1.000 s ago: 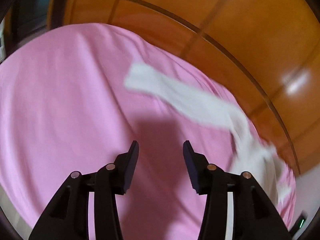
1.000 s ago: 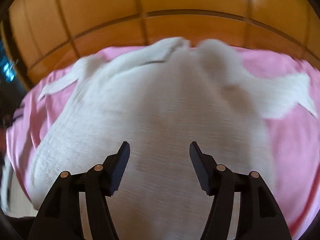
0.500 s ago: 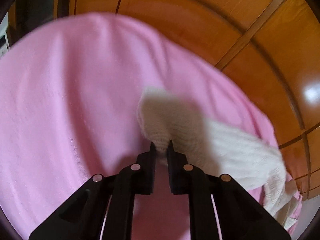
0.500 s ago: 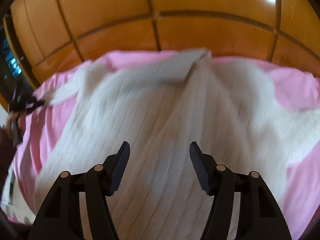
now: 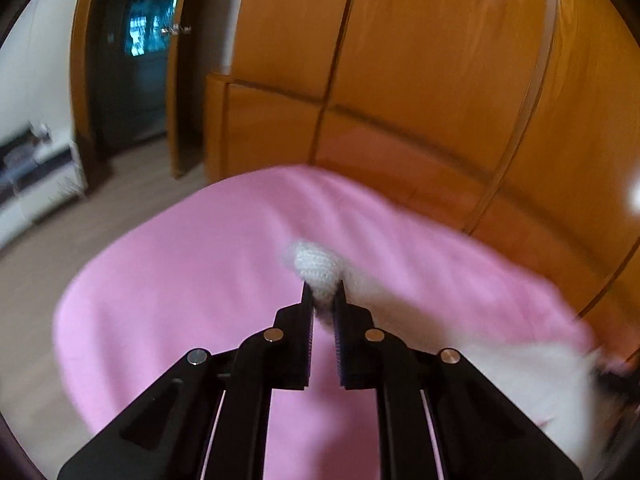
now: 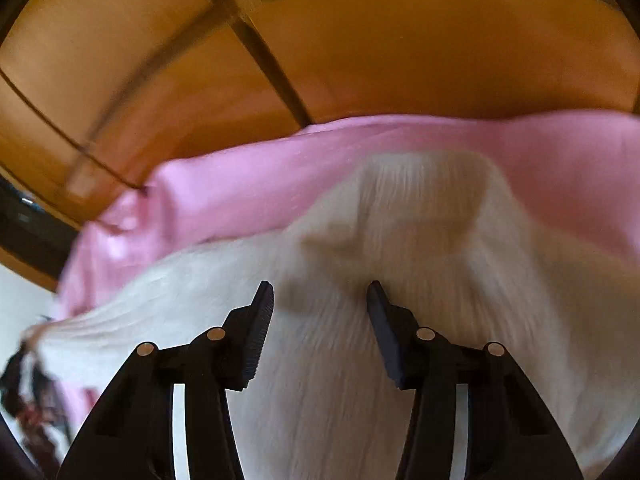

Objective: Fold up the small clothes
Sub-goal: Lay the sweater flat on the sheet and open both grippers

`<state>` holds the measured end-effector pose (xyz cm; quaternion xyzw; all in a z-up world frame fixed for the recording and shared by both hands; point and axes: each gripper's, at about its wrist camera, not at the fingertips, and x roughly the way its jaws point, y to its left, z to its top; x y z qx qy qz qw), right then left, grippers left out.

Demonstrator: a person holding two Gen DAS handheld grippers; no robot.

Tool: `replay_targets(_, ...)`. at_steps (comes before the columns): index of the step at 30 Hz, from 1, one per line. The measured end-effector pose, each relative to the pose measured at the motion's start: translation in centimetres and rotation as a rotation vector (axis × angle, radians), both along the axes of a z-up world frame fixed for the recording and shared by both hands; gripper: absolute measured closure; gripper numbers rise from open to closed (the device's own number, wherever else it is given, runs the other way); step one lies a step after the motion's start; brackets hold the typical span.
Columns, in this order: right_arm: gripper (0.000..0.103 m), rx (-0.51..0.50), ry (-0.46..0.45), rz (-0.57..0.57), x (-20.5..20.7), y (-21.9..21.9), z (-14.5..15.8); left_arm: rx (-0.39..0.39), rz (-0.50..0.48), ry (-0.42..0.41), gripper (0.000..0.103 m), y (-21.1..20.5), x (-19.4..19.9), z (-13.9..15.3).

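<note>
A white ribbed knit sweater (image 6: 400, 280) lies spread on a pink sheet (image 6: 240, 192). My left gripper (image 5: 323, 292) is shut on the rounded end of one sleeve (image 5: 316, 266), holding it up above the pink sheet (image 5: 180, 280). The rest of the sleeve trails away to the lower right, blurred. My right gripper (image 6: 320, 292) hovers over the sweater's body near a raised fold. Its jaws are closing, with knit fabric showing in the gap, but the pads do not press on it.
Orange wooden wardrobe panels (image 5: 440, 80) rise behind the bed. To the left are a dark doorway (image 5: 132, 80), bare floor and a low white unit (image 5: 40, 184). The pink sheet's edge drops off at the left in the right wrist view.
My left gripper shut on the sleeve end and raised it, tipping up so the room shows. My right gripper slid across the sweater and its jaws narrowed.
</note>
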<state>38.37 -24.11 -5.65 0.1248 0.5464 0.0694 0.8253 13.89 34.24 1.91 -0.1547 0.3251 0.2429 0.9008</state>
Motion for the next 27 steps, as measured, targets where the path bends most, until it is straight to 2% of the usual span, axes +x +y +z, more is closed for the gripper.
replay_targets(4,0.054,-0.157,-0.046,0.038,0.4,2.0,0.4,-0.014,0.035,0.172,0.094,-0.1,1.6,-5.2)
replay_targets(7,0.054,-0.136,-0.092,0.039,-1.6,1.7,2.6,0.0,0.107,0.297,0.089,0.3,3.2,-8.6)
replay_targets(8,0.051,-0.114,-0.11,0.048,-3.0,1.4,3.6,-0.043,0.131,0.323,0.087,0.9,3.3,-9.5)
replay_targets(10,0.043,-0.083,-0.124,0.076,-6.4,0.9,4.8,-0.094,0.185,0.296,0.072,1.4,2.5,-9.3)
replay_targets(14,0.043,-0.057,-0.118,0.122,-13.3,0.0,5.7,-0.11,0.196,0.195,0.067,-0.3,0.0,-6.9)
replay_targets(16,0.043,-0.074,-0.114,0.118,-16.2,-0.7,5.7,-0.135,0.116,0.126,0.063,-2.7,-1.5,-5.9)
replay_targets(18,0.043,-0.129,-0.108,0.081,-20.0,-2.3,5.9,-0.184,-0.048,0.093,0.061,-6.1,-2.7,-5.5)
replay_targets(21,0.043,-0.177,-0.105,-0.018,-24.5,-5.7,6.6,-0.289,-0.348,0.048,0.051,-11.8,-4.8,-5.7)
replay_targets(22,0.043,-0.202,-0.108,-0.051,-26.0,-6.9,7.0,-0.299,-0.421,0.053,0.051,-13.8,-5.6,-5.9)
replay_targets(23,0.038,-0.233,-0.109,-0.089,-27.9,-8.5,7.4,-0.331,-0.52,0.066,0.051,-16.4,-6.5,-6.5)
replay_targets(27,0.035,-0.226,-0.03,-0.16,-34.4,-12.9,7.2,-0.397,-0.726,0.14,0.051,-22.1,-9.0,-8.7)
